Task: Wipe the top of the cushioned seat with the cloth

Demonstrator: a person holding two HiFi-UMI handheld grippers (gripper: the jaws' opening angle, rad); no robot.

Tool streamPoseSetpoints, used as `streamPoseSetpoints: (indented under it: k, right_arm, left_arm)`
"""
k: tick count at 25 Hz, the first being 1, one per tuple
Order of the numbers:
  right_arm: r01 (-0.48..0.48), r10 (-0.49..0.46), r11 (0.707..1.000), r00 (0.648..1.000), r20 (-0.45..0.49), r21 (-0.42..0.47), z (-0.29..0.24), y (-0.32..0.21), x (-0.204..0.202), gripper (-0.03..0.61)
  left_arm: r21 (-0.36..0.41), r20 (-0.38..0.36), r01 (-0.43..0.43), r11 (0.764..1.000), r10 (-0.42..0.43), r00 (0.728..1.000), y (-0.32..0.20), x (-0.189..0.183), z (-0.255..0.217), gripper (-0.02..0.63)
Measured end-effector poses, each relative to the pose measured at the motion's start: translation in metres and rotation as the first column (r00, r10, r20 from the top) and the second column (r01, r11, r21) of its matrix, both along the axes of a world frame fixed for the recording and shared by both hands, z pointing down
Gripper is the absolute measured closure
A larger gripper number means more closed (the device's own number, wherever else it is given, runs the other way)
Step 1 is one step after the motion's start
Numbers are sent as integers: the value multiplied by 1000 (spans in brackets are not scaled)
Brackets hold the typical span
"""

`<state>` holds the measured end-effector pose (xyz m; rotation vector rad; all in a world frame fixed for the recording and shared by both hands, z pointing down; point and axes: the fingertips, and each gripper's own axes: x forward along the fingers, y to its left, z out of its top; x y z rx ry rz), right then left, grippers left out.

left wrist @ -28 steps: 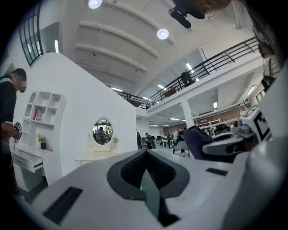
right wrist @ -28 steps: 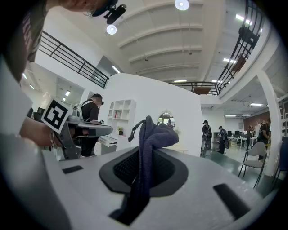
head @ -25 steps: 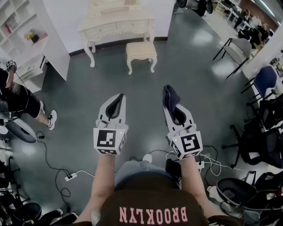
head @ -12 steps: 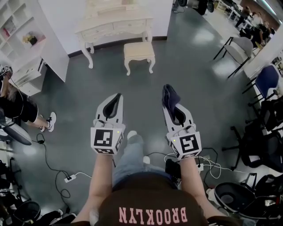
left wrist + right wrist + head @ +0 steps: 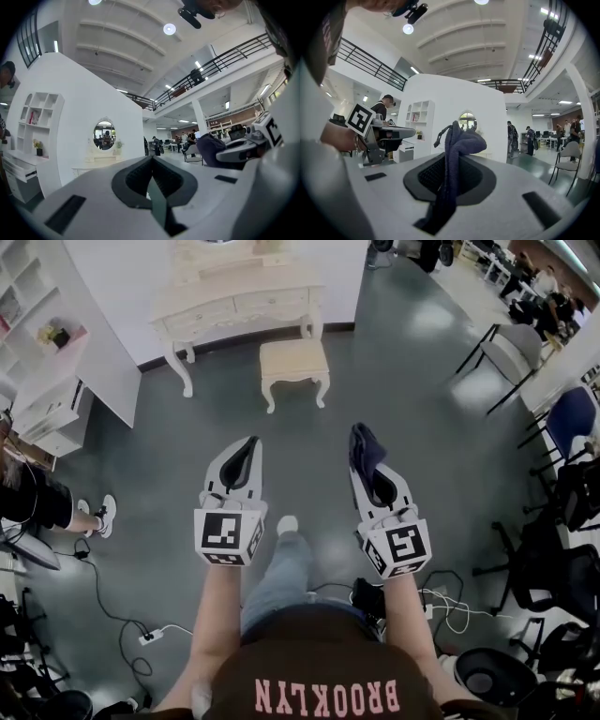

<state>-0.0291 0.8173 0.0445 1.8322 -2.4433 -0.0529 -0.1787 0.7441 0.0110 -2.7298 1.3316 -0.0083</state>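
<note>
The cloth (image 5: 361,440) is pinched between the fingers of the right gripper (image 5: 367,458), the left gripper (image 5: 247,450) is pressed together on nothing, and the cushioned seat (image 5: 293,355) stands well ahead, so the cloth could be dropped if that pinch is slackened.

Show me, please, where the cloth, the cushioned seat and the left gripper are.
cloth (image 5: 364,446), head view, bunched upper fold.
cushioned seat (image 5: 293,356), head view, middle of padded top.
left gripper (image 5: 249,444), head view, tips of its shut jaws.
</note>
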Motion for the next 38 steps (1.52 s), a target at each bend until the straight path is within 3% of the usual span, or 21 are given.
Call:
streamPoseSetpoints:
  k: [15, 30, 38]
  right_arm:
    - [-20, 19, 999, 1000, -7, -48, 4, -252, 4, 541]
    - [-46, 46, 996, 999, -7, -75, 19, -367, 27, 541]
    - [-42, 43, 995, 999, 13, -90, 32, -440, 65, 541]
  left_arm:
    - [-36, -19, -38, 999, 38, 999, -251, 11, 8, 609]
    - [-64, -23, -6, 998, 5, 1000, -359, 9, 26, 609]
    - [-83, 0, 28, 996, -28, 1000, -428, 34, 40, 609]
